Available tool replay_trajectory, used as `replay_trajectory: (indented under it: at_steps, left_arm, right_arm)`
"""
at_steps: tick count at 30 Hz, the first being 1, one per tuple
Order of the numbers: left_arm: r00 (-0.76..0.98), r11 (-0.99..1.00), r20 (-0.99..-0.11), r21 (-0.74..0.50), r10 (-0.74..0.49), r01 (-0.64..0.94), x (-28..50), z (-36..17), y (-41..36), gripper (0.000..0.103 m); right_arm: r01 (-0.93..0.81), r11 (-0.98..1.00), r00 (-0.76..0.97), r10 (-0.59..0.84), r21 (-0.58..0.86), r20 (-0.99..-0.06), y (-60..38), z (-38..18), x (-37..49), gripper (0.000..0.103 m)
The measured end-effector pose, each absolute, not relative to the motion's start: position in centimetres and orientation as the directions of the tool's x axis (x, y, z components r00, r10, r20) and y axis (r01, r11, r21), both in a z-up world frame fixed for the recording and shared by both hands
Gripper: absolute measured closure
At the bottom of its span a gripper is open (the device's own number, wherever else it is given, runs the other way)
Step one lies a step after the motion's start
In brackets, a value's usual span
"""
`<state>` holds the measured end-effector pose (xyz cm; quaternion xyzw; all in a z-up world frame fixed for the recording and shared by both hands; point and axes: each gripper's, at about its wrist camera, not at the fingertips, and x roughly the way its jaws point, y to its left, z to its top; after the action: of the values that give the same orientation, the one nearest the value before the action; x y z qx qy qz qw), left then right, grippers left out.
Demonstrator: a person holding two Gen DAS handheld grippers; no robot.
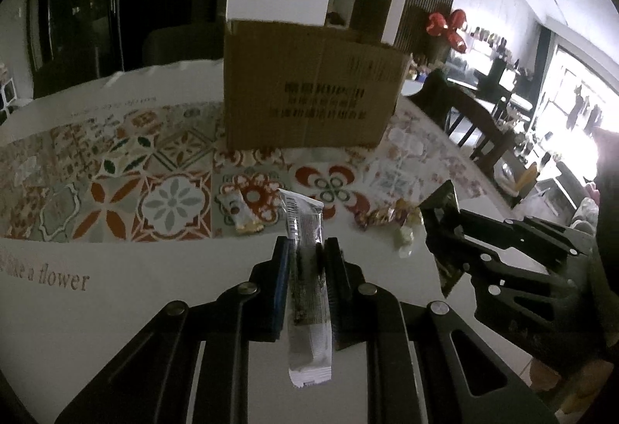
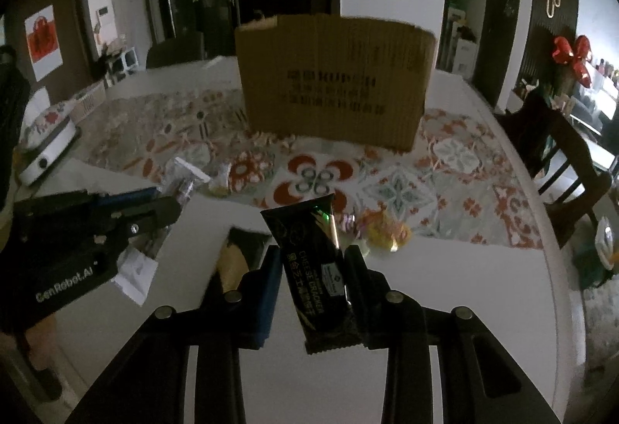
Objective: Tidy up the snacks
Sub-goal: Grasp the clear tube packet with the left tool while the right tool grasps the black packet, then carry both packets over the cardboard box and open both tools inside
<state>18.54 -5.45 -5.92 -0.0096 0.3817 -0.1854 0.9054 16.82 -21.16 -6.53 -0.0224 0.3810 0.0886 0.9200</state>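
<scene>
My left gripper [image 1: 305, 250] is shut on a grey and white snack bar packet [image 1: 307, 281], held above the table; it also shows at the left of the right wrist view [image 2: 170, 203]. My right gripper [image 2: 311, 257] is shut on a black cheese cracker packet [image 2: 317, 269], held upright; it appears at the right of the left wrist view [image 1: 445, 230]. A brown cardboard box [image 1: 309, 87] stands at the far side of the table, also in the right wrist view [image 2: 332, 79]. Loose snacks lie ahead: a cream packet [image 1: 241, 211] and small wrapped candies [image 1: 390, 217].
The round white table carries a patterned tile mat [image 1: 154, 176]. A black and gold packet [image 2: 236, 253] lies by my right gripper. A white appliance [image 2: 42, 153] sits at the table's left edge. Dark wooden chairs [image 2: 561, 161] stand at the right.
</scene>
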Motion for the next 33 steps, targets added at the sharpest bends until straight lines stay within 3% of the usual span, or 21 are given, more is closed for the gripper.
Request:
replay_trajectory:
  at_steps: [21,33]
  left_arm:
    - [0.784,0.928,-0.502,-0.131,-0.365,0.348,21.8,0.6,-5.5,0.085]
    - [0.827,0.926,-0.423,-0.096,-0.37,0.365,25.1,3.7,-6.4,0.085]
  right_arm:
    - [-0.175,0.984,0.835,0.164,0.029,-0.525,-21.4,-0.4,20.2,0.073]
    - [-0.186,0.982,0.868,0.167,0.005,-0.468,-21.8,2.0,23.3,0.073]
